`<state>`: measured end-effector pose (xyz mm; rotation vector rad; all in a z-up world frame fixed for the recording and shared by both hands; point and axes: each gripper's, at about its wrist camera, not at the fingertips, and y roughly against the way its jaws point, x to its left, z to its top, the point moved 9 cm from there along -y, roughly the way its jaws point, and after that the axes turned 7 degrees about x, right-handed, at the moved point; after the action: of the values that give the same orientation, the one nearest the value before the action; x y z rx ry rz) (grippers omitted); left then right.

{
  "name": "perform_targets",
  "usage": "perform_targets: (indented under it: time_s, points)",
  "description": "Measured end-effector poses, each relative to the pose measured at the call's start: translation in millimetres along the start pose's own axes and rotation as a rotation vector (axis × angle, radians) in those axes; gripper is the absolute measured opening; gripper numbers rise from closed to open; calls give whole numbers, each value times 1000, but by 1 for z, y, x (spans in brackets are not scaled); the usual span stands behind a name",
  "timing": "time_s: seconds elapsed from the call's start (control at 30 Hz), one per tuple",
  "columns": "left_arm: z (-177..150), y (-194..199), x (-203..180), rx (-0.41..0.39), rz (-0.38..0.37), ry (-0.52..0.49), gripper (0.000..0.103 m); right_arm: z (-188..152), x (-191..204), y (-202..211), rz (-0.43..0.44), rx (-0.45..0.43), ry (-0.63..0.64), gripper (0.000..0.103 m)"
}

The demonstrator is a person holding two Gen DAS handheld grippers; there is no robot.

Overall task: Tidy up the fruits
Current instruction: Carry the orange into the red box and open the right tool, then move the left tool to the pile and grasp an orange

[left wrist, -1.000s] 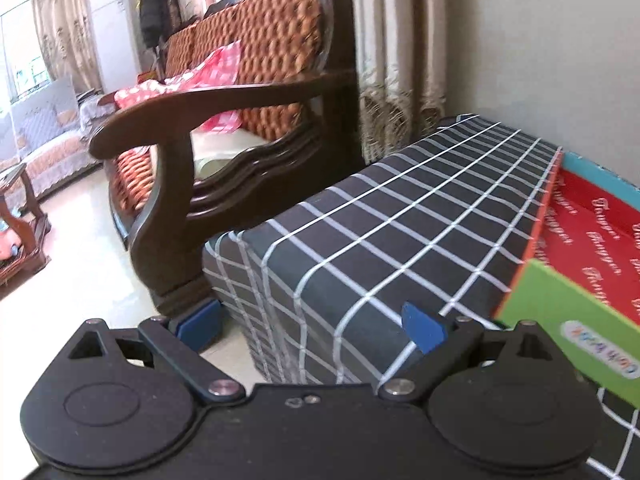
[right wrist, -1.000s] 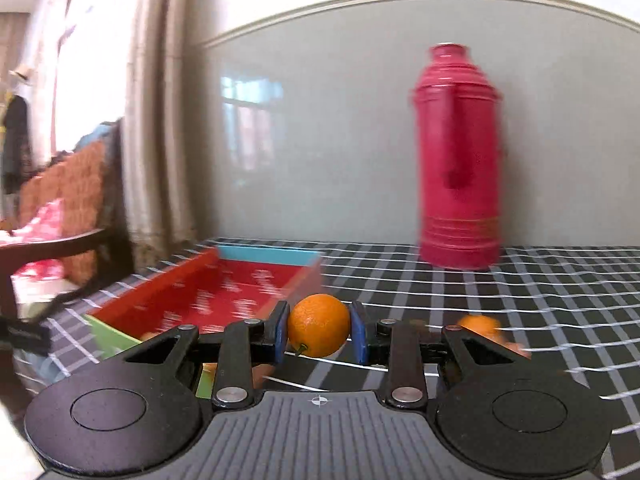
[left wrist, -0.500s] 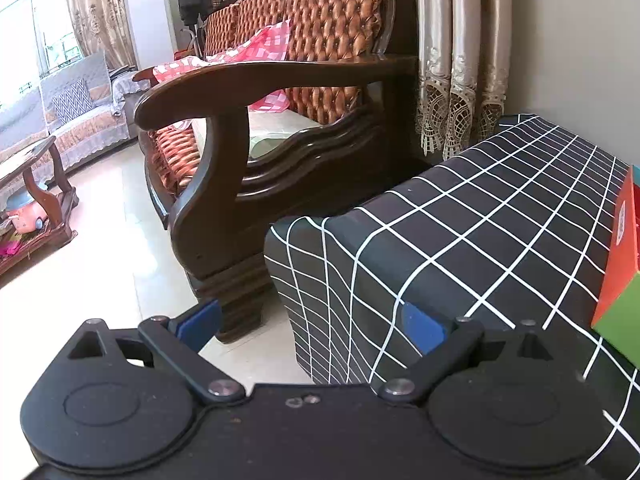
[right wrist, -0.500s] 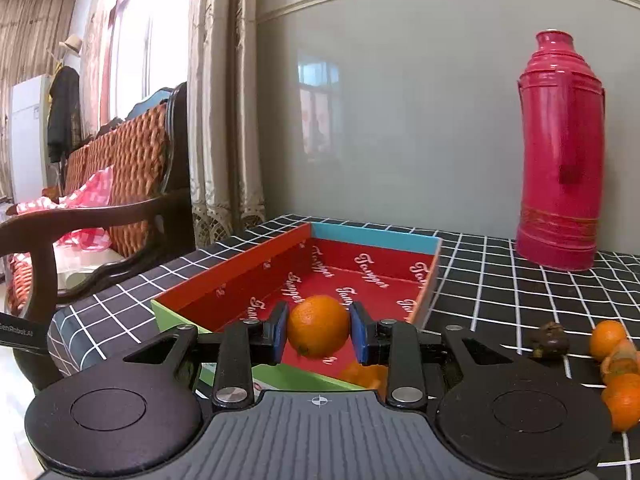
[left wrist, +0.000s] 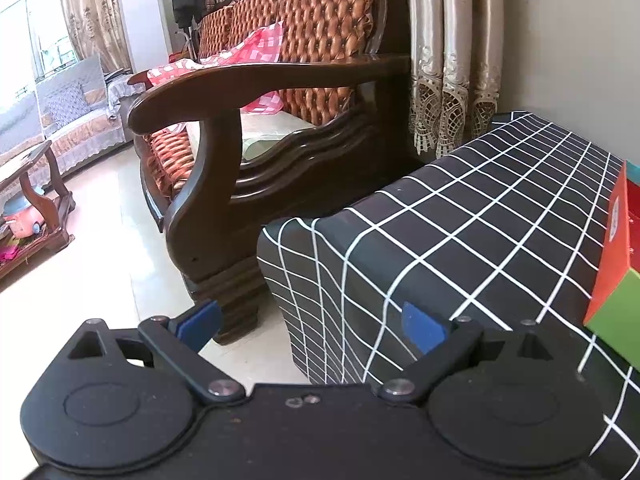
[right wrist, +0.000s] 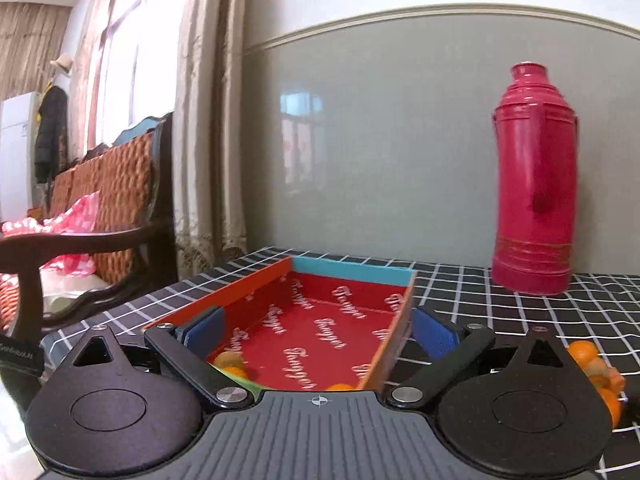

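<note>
In the right wrist view a shallow red box (right wrist: pixel 320 320) with a blue far wall lies on the checked table. My right gripper (right wrist: pixel 318 330) is open and empty, its jaws spread above the box's near end. Oranges (right wrist: pixel 236 364) lie in the box's near end, partly hidden by the gripper; another orange (right wrist: pixel 340 387) shows at the near edge. More oranges (right wrist: pixel 596 368) lie on the cloth to the right. My left gripper (left wrist: pixel 310 320) is open and empty at the table's left corner; the box's corner (left wrist: pixel 616 256) shows at the right edge.
A tall red thermos (right wrist: pixel 534 184) stands at the back right near the wall. A dark wooden sofa (left wrist: pixel 256 128) stands just left of the black checked table (left wrist: pixel 480 216). Curtains (left wrist: pixel 452 48) hang behind the table's far left corner.
My right gripper has opened and let go of the orange, which dropped into the box's near end. My left gripper has swung left, away from the box.
</note>
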<state>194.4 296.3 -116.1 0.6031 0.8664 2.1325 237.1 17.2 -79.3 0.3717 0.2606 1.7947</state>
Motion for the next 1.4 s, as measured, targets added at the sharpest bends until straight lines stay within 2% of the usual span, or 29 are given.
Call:
perform_targets:
  time_s: [0.2,0.47,0.87,0.97,1.13,1.27,1.4]
  points:
    - [0,11,-19,-18,-31,-29,91,4,-27,15,-97,-12,-26,103]
    - [-5,43,-73,-84,-100,-117,91,6,-79,40,-234,-21,-62,103]
    - [-28,110,-176,-285,-228,-327,91,-5,-175,84,-433,-19,-182,103]
    - [-42,129,-202,-338,-289,-396,91,-12,-200,93,-496,15,-222,103]
    - [-73,159,-252,-406,-416,-537,90,-18,-233,116,-565,8,-290,103]
    - [-100,168,-287,-370,-521,-626,86,-23,-258,136,-637,-2,-325,103]
    - [-124,175,-317,-335,-599,-700,76,-28,-277,153,-674,-2,-355,103]
